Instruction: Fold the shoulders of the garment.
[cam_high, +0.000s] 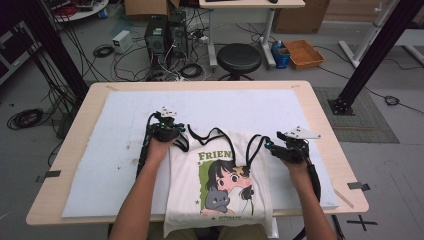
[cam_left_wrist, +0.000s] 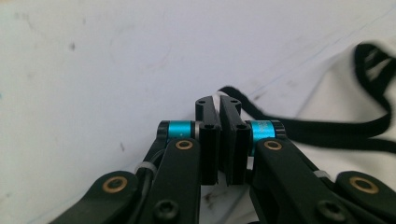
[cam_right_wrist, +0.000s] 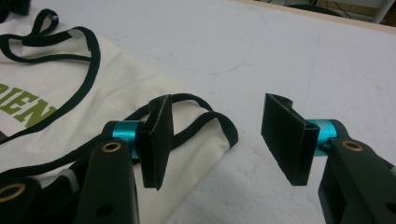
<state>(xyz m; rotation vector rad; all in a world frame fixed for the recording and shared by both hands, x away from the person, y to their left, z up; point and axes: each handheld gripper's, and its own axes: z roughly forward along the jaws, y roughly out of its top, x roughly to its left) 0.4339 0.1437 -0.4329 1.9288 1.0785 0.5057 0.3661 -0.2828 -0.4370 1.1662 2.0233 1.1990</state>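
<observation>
A white sleeveless top (cam_high: 220, 180) with black trim and a cartoon print lies flat on the white foam pad (cam_high: 110, 150), its hem hanging over the near edge. My left gripper (cam_high: 182, 137) sits at the top's left shoulder strap (cam_left_wrist: 327, 128). In the left gripper view its jaws (cam_left_wrist: 218, 100) are pressed together, with a sliver of white cloth pinched at the tips. My right gripper (cam_high: 267, 145) hovers at the right shoulder strap (cam_right_wrist: 219, 123). Its jaws (cam_right_wrist: 219, 135) stand apart, one over the strap and one over bare foam, touching nothing.
The foam pad covers most of the wooden table (cam_high: 65, 145). Beyond the far edge stand a black stool (cam_high: 240, 57), computer towers (cam_high: 165, 32) with cables on the floor, and a cardboard tray (cam_high: 304, 53). Black frame posts (cam_high: 370, 55) rise at the right.
</observation>
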